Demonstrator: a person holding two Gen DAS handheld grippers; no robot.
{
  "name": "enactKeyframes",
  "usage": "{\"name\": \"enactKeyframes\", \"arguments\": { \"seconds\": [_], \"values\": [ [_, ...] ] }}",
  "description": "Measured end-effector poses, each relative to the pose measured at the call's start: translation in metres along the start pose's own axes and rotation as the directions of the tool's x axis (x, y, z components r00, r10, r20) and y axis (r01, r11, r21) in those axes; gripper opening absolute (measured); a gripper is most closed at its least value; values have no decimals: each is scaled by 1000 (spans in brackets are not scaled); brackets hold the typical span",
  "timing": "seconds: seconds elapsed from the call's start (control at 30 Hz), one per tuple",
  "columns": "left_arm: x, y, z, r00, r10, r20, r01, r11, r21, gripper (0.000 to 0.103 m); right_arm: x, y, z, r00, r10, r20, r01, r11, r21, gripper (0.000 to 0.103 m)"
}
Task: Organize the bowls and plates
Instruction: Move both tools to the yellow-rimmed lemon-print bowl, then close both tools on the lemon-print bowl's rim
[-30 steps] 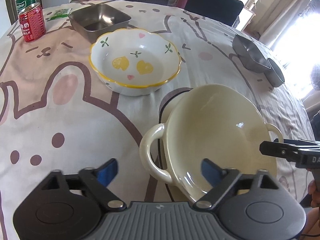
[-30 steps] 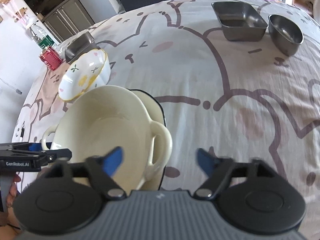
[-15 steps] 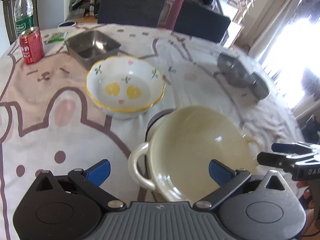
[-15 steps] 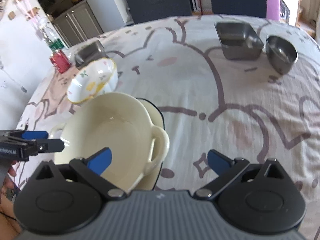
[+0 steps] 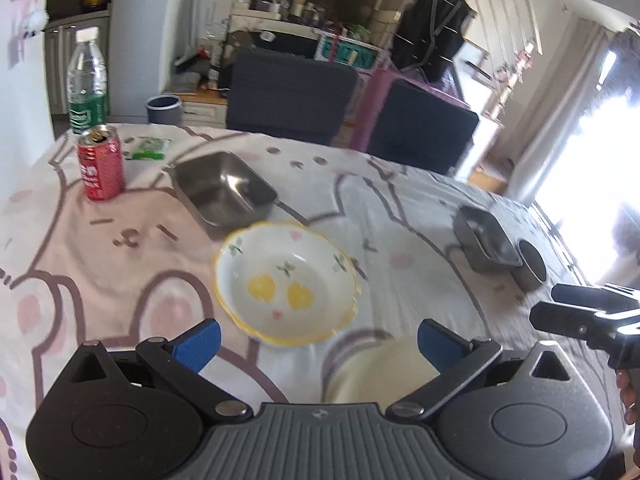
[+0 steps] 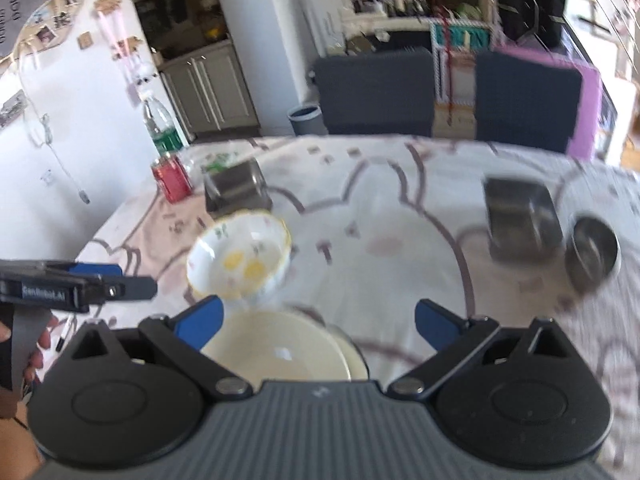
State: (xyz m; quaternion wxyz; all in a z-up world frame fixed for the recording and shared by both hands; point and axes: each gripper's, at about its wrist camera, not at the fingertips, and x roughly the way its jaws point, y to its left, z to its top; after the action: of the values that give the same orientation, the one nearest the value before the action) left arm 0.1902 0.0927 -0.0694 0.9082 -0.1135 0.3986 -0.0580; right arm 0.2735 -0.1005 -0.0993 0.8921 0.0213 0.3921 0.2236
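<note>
Hovering with jaws wide apart and empty, both grippers are needing to straddle the floral bowl (image 5: 286,284) at twelve o'clock by its opposite rims.

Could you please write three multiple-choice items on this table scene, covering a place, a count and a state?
1. Where is the red can?
A. beside the plastic bottle
B. inside the flowered bowl
C. on a chair

2. How many yellow hearts are in the flowered bowl?
A. one
B. two
C. four

3. How does the left tool stand?
A. shut on the cream bowl
B. shut on the can
C. open, holding nothing

Key: 1 A, the can stands just in front of the bottle; 2 B, two hearts show on its bottom; 3 C, the blue pads stand wide apart.
</note>
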Motion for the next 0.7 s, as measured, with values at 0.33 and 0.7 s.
{"name": "enactKeyframes", "arguments": {
  "seconds": [0.33, 0.7],
  "values": [
    [27, 28, 30, 997, 57, 54, -53, 996, -67, 87, 71, 9, 46, 997, 81, 3, -81, 996, 26, 91],
    [78, 52, 32, 989, 118, -91, -127, 987, -99, 42, 145, 7, 54, 991, 104, -83, -101, 994, 47, 48]
  ]
}}
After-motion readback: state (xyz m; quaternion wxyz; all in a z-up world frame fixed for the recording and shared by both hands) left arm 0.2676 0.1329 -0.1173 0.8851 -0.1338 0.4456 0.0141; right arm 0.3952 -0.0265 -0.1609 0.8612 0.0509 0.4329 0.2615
